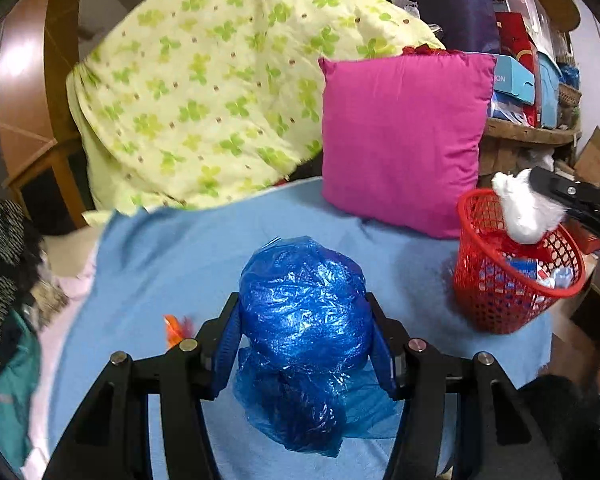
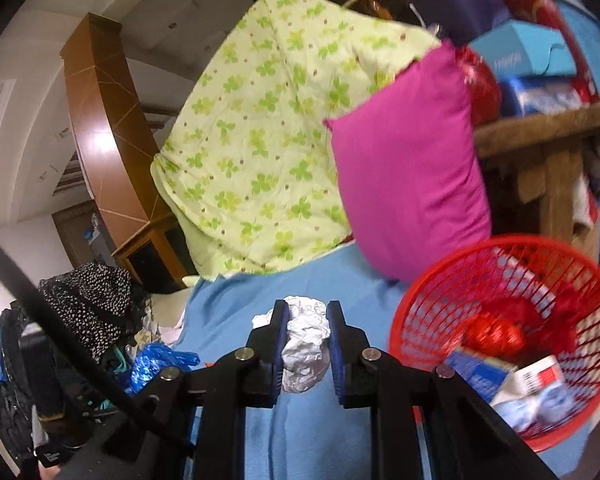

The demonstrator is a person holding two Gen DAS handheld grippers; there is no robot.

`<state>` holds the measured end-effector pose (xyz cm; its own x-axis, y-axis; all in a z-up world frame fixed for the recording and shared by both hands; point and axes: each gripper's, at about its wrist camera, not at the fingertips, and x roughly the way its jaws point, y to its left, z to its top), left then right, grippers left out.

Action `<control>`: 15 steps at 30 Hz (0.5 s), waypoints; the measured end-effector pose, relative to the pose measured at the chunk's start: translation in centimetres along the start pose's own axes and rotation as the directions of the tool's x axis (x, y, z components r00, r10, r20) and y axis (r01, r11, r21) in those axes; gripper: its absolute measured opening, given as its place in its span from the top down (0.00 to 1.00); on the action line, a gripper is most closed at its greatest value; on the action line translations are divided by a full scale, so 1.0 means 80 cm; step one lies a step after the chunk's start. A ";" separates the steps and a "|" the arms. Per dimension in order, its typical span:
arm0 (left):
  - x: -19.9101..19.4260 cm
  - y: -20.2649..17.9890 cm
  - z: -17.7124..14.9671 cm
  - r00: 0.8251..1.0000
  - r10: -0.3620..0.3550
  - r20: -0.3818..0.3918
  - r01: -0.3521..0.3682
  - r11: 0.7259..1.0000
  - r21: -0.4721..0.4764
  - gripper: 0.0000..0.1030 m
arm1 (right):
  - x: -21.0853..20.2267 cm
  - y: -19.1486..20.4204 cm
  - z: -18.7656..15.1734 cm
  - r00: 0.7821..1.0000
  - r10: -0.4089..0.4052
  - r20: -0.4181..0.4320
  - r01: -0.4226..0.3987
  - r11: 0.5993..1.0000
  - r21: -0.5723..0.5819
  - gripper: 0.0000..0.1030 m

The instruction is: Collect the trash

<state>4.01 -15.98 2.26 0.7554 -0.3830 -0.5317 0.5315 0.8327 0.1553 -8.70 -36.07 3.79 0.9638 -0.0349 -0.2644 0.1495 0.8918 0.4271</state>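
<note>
My left gripper (image 1: pixel 303 305) is shut on a crumpled blue plastic bag (image 1: pixel 300 276), which bulges up between the blue pads and hangs down under them, above the blue sheet (image 1: pixel 172 248). My right gripper (image 2: pixel 306 309) is shut on a wad of white crumpled paper (image 2: pixel 305 344). In the left wrist view that white wad (image 1: pixel 522 210) hangs over the rim of a red mesh basket (image 1: pixel 496 304). The basket (image 2: pixel 416 312) stands on the sheet to the right and holds a shiny red wrapper, small boxes and other trash.
A magenta cushion (image 1: pixel 404 140) and a green clover-print quilt (image 1: pixel 204 92) lean at the back of the bed. A small orange scrap (image 1: pixel 176 330) lies on the sheet. Clothes and more blue plastic (image 2: pixel 156 360) pile up at the left. A cluttered wooden shelf (image 2: pixel 540 128) is at the right.
</note>
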 end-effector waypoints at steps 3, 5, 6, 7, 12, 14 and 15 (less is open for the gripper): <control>-0.015 -0.014 0.014 0.999 0.018 0.032 -0.019 1.000 0.023 0.43 | -0.022 -0.004 0.013 0.999 -0.009 0.032 0.009 1.000 0.001 0.80; -0.023 -0.024 0.021 0.998 0.028 0.051 -0.030 0.998 0.046 0.43 | -0.035 -0.008 0.021 0.999 -0.015 0.052 0.015 1.000 0.008 0.80; -0.028 -0.029 0.025 0.998 0.032 0.061 -0.036 0.998 0.058 0.43 | -0.041 -0.010 0.024 0.998 -0.019 0.061 0.019 1.000 0.010 0.80; -0.031 -0.033 0.028 0.997 0.032 0.067 -0.036 0.997 0.064 0.43 | -0.045 -0.011 0.027 0.997 -0.021 0.069 0.020 1.000 0.012 0.80; -0.044 -0.057 0.047 0.995 0.034 0.095 -0.042 0.995 0.091 0.43 | -0.063 -0.021 0.037 0.995 -0.032 0.098 0.030 0.999 0.018 0.80; -0.048 -0.066 0.054 0.994 0.034 0.107 -0.045 0.993 0.106 0.43 | -0.070 -0.027 0.040 0.993 -0.036 0.109 0.033 0.999 0.025 0.80; -0.050 -0.072 0.058 0.993 0.033 0.114 -0.046 0.992 0.117 0.43 | -0.073 -0.031 0.041 0.993 -0.037 0.114 0.034 0.999 0.029 0.80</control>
<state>-0.32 -21.08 7.34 0.8113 -0.3986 -0.4276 0.5372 0.7969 0.2764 -13.96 -39.53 7.10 0.9764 -0.1190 -0.1803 0.1885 0.8768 0.4423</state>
